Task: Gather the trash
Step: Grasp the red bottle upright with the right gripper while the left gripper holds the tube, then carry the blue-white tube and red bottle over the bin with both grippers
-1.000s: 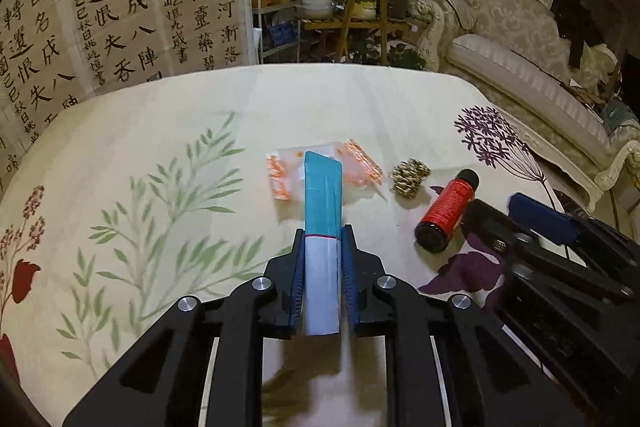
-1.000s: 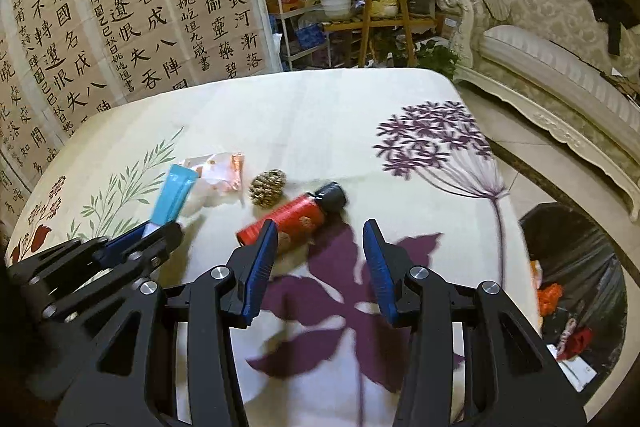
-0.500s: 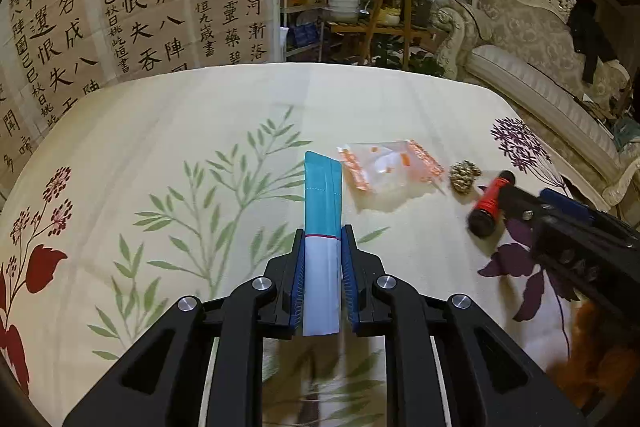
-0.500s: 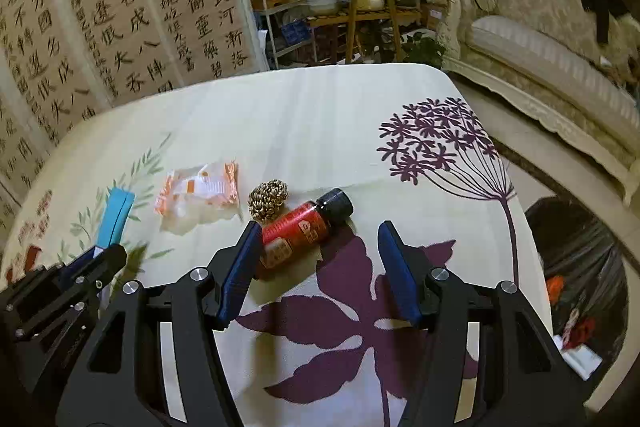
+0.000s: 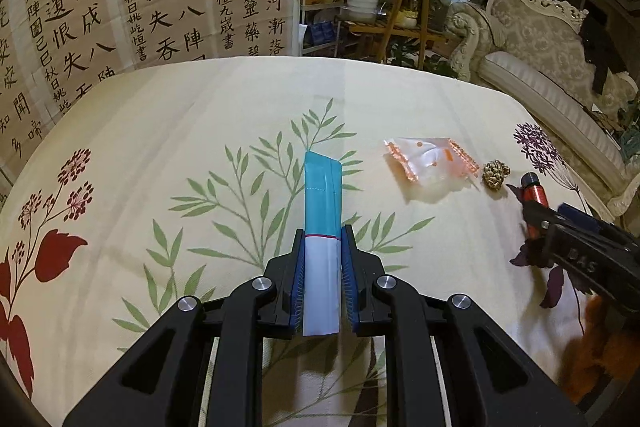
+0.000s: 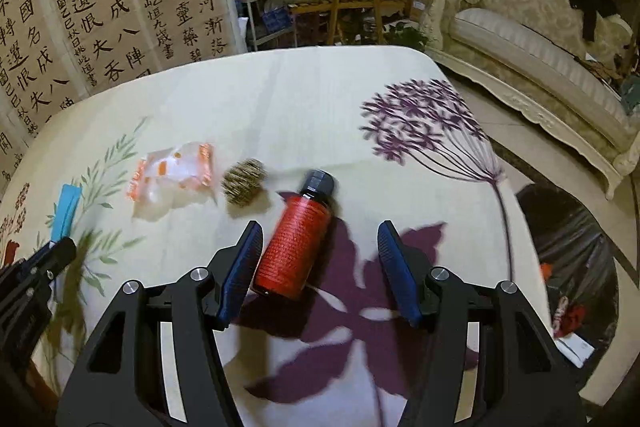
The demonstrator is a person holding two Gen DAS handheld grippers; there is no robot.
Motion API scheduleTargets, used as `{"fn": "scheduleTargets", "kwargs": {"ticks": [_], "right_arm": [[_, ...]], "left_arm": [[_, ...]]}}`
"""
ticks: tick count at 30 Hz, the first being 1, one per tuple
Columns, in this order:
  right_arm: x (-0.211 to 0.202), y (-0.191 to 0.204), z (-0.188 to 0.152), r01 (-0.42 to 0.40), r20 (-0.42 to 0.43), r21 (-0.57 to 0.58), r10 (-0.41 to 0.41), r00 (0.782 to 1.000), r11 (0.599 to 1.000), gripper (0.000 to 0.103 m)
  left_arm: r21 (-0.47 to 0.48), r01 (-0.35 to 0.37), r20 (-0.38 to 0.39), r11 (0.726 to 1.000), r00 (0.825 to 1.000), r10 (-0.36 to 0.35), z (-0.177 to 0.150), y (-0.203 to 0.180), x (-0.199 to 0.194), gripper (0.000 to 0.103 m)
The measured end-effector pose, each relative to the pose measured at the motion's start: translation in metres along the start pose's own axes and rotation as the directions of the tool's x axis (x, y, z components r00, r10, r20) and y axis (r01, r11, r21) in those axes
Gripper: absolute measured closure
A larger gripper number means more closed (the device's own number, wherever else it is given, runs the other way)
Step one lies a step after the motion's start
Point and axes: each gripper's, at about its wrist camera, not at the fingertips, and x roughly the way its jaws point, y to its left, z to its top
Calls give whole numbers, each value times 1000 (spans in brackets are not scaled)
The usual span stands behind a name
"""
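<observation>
Floral tablecloth (image 5: pixel 168 131) covers the work surface. Left gripper (image 5: pixel 322 247) is clamped on a teal-and-white sachet (image 5: pixel 322 211), which projects forward between the pads. Right gripper (image 6: pixel 320 259) has just been widening; its jaws stand apart around a red bottle (image 6: pixel 296 247) lying on the cloth, pads not pressing it. An orange-edged wrapper (image 6: pixel 172 175) and a pine cone (image 6: pixel 244 181) lie just beyond.
</observation>
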Motion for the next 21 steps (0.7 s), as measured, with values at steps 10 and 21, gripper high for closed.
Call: {"fn": "scheduleTargets", "kwargs": {"ticks": [10,21], "right_arm": [[-1,0,8,-25,10,-72,26,1000,997,59],[-10,3,-9,-50,1,-118,50,999,992,80]], "left_arm": [[0,6,-6,1000,1000,-6,-1,-4,3,85],[1,-16,1,1000,1000,16,-6,-10,-1,85]]}}
